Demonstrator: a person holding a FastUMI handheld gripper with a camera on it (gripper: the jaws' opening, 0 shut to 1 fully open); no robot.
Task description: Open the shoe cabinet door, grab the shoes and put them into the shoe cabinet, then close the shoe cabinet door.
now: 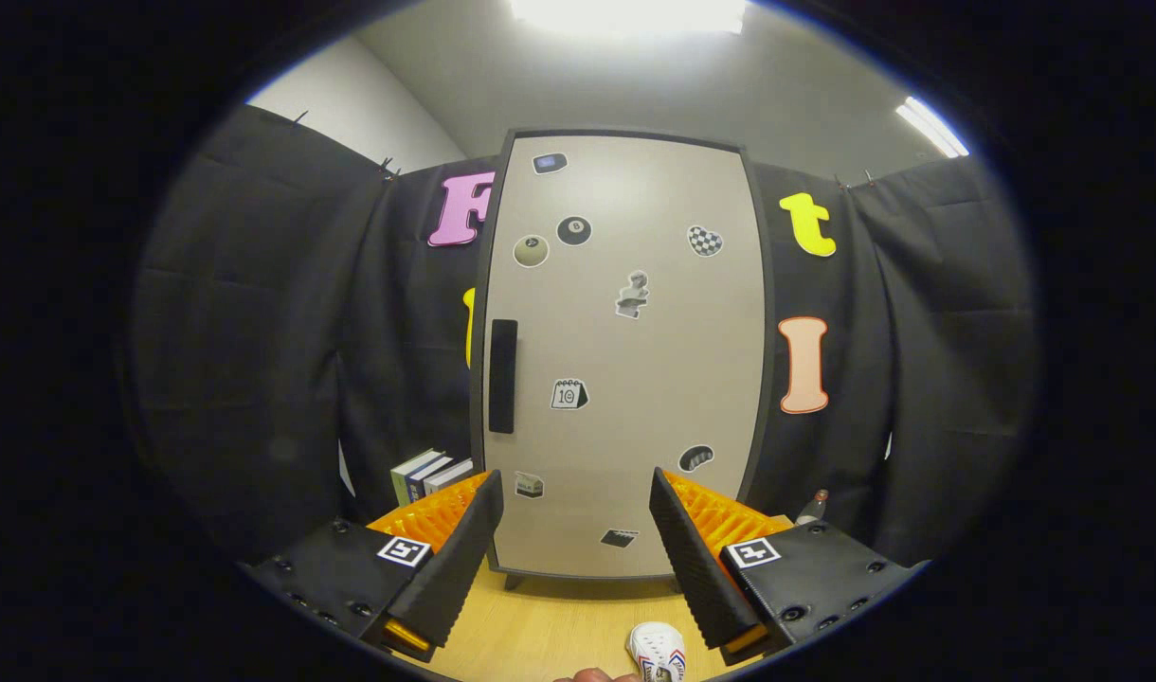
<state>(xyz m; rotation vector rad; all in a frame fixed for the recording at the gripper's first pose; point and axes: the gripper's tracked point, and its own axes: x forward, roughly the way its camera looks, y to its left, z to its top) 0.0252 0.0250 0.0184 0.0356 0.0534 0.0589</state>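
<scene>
None of the three steps appears done yet, judging by how things are lying now.

Standing upright at the back of the wooden table (540, 630), the shoe cabinet (625, 350) is facing the gripper with its pale door (654, 379) sitting flush in the dark frame, so the opening is still ahead. Stickers are dotting the door face. Along the door's left edge, about halfway up, the dark vertical handle (502, 376) is waiting untouched; it is beyond the fingers and above the left one, so the next move probably calls for lifting and steering towards it.

Behind the cabinet, the black cloth wall (284, 360) is hanging on both sides. A few books (431, 474) are leaning at the cabinet's lower left, and a small bottle (813, 507) is peeking out at its lower right.

Nearer in, the gripper (573, 540) is hovering with its fingers spread wide apart, gripping nothing, the cabinet's lower part showing between them.

Smallest of all, a white shoe (659, 652) is lying on the table below the fingers, close by the right one, outside the cabinet. Something just beside it may be a fingertip; I cannot tell. Opening, loading and closing are all remaining.
</scene>
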